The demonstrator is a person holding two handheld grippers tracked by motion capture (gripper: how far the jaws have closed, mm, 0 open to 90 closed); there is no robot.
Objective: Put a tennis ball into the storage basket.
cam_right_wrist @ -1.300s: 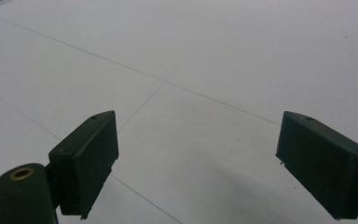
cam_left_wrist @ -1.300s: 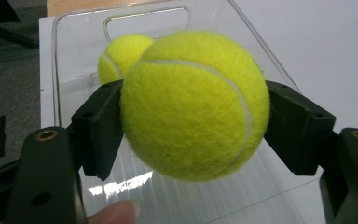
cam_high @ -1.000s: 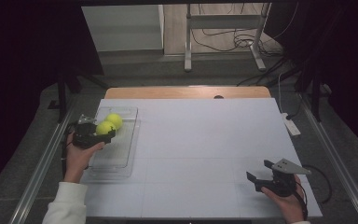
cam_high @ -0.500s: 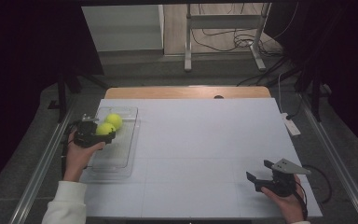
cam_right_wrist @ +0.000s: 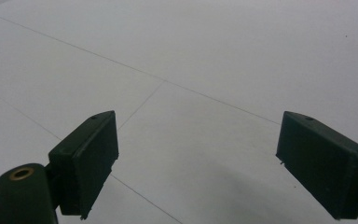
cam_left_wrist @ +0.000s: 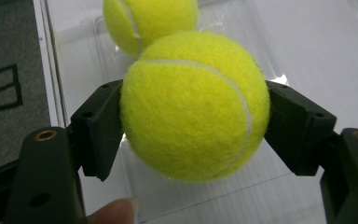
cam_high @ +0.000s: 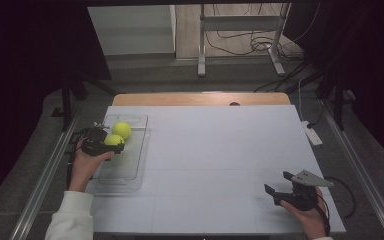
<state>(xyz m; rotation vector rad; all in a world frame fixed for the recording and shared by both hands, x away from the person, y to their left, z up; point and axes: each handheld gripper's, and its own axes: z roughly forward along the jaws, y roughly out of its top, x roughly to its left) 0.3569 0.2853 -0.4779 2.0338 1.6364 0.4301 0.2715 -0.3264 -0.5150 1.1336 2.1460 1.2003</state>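
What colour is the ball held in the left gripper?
Yellow-green with a white seam; the ball shows best in the left gripper view.

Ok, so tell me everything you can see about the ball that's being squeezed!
The held ball is a tennis ball: bright yellow-green, fuzzy like felt, with a thin pale curved seam running over it. It looks round and whole. The left gripper clamps it, one black pad pressing on each side. It sits over the clear plastic tray at the table's left side, and whether it touches the tray floor is hard to tell. A second ball like it lies just behind, very close.
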